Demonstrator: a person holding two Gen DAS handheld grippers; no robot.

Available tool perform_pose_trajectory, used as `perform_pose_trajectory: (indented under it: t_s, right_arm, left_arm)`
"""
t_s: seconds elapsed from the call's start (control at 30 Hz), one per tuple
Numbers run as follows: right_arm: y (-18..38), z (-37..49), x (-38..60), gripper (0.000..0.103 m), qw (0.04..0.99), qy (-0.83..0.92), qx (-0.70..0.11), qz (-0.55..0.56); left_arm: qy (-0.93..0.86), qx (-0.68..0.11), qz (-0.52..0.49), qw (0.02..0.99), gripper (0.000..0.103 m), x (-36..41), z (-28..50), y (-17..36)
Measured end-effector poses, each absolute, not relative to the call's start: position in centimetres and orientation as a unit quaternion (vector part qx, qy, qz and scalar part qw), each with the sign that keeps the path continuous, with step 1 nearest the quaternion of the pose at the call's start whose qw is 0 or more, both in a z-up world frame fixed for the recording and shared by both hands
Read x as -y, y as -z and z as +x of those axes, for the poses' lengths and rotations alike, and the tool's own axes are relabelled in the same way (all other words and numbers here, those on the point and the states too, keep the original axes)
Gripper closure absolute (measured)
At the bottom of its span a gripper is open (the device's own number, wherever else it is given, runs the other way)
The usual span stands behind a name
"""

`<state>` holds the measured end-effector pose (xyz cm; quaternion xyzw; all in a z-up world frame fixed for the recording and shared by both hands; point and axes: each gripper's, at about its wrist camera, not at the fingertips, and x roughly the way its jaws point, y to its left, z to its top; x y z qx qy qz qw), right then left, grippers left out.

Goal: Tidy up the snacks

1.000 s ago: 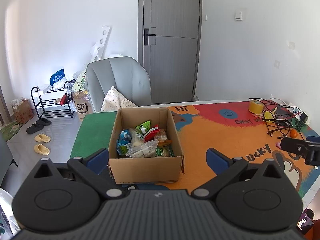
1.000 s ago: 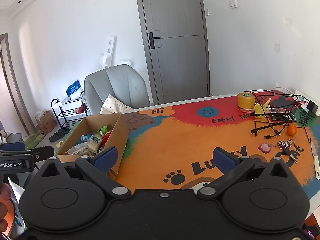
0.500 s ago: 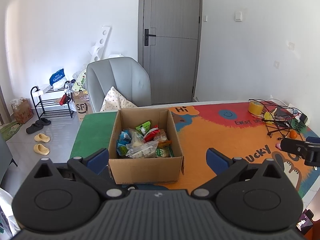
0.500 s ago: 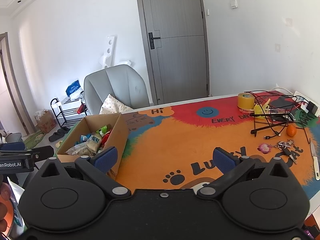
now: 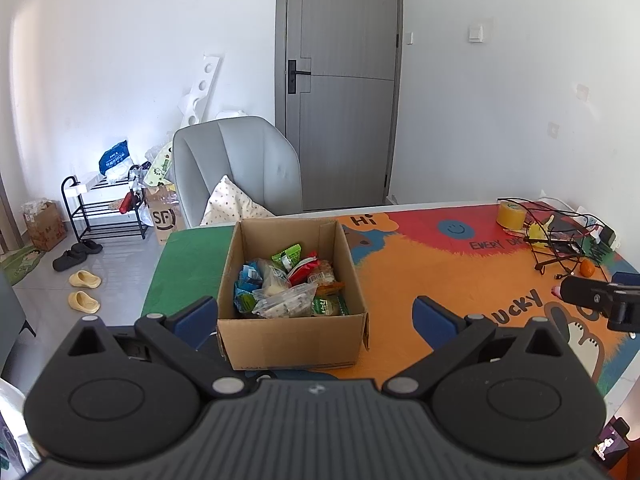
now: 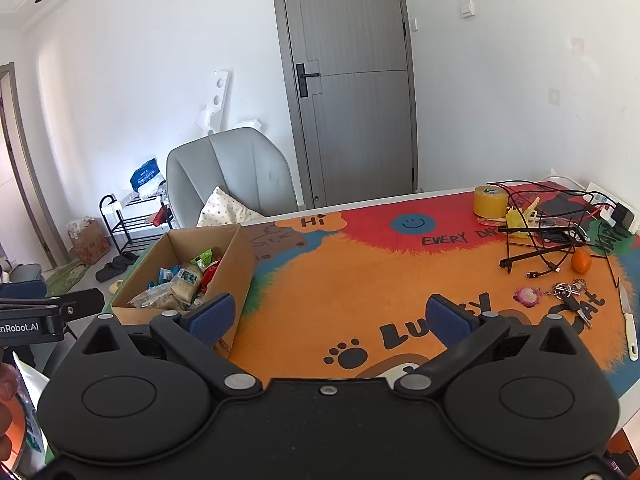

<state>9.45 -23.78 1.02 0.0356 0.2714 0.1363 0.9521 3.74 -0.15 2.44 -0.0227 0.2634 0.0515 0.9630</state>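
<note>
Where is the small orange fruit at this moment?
In the right wrist view the orange fruit sits on the mat's far right, beside the black wire rack, just beyond the keys.

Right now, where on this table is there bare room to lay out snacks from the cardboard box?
The broad orange stretch of mat between the cardboard box and the keys is bare. The far right end is crowded: tape roll, wire rack, orange, knife.
</note>
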Motion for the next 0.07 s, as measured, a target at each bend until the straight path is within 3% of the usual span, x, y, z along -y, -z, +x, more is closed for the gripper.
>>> perform_pose_trajectory:
  t_s: [0.07]
  right_arm:
    - [-1.02, 9.45, 23.77, 0.0, 0.952, -0.136, -0.271, 0.036]
  left_arm:
    - [-0.051, -0.264, -0.022, 0.963, 0.0, 0.11, 3.74, -2.44]
